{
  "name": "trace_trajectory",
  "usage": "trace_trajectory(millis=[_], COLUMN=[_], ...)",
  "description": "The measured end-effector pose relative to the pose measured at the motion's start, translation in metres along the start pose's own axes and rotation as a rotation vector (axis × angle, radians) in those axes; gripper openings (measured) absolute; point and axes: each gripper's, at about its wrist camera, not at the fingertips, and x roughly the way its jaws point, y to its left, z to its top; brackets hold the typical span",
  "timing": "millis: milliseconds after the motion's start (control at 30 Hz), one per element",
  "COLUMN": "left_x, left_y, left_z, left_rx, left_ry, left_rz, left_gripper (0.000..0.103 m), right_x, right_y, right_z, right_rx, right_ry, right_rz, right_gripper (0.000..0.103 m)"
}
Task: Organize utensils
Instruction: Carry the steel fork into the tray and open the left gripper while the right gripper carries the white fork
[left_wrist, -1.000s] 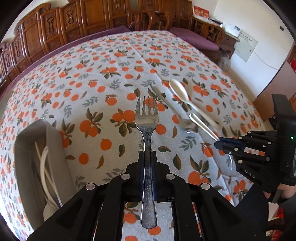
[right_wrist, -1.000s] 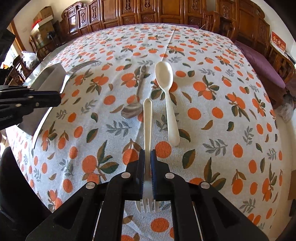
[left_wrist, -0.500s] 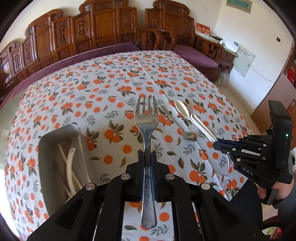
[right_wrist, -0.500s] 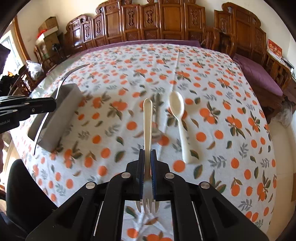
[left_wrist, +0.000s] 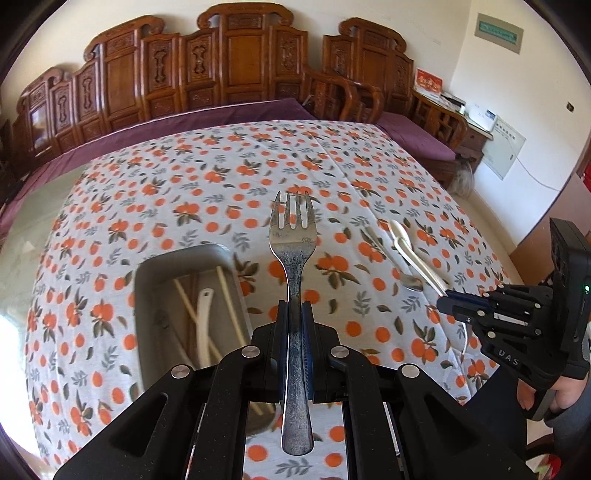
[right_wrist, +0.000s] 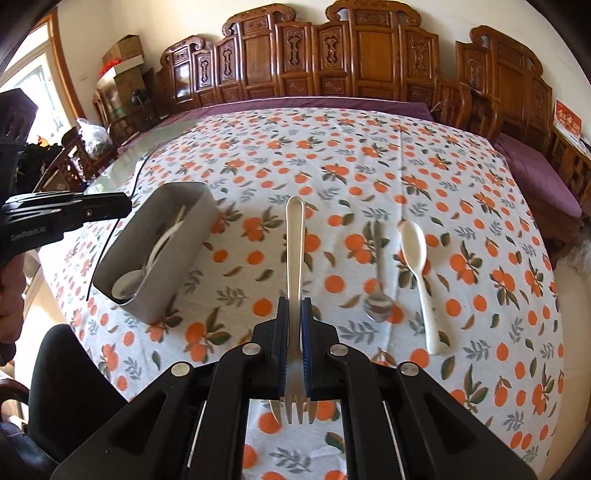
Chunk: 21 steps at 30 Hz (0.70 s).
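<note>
Left wrist view has the left gripper clamped tight on a metal fork, tines pointing away, held above the tablecloth just right of the grey bin, which already holds chopsticks and a white spoon. Right gripper is closed on a white plastic fork by its neck, handle forward. A metal spoon and white spoon lie on the cloth, right of it. Biggest risk, I'd say: both grippers heading for the bin together and bumping, or a fork catching the rim and slipping.
</note>
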Motion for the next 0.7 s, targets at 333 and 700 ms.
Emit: trace_trajectory(millis=[333,700], left_x=[0.006,0.042], left_y=[0.047,0.087], left_z=[-0.005,-0.017], left_rx=[-0.059,-0.11], left_ry=[0.012,0.087], left_rz=[0.049,0.107], left_gripper=[0.006,0.006], right_x=[0.007,0.016], right_y=[0.018,0.03], right_z=[0.007,0.01], right_rx=[-0.014,-0.031], right_ry=[0.005,0.023], right_rz=[0.032,0.049], right_gripper=[0.008,0.008])
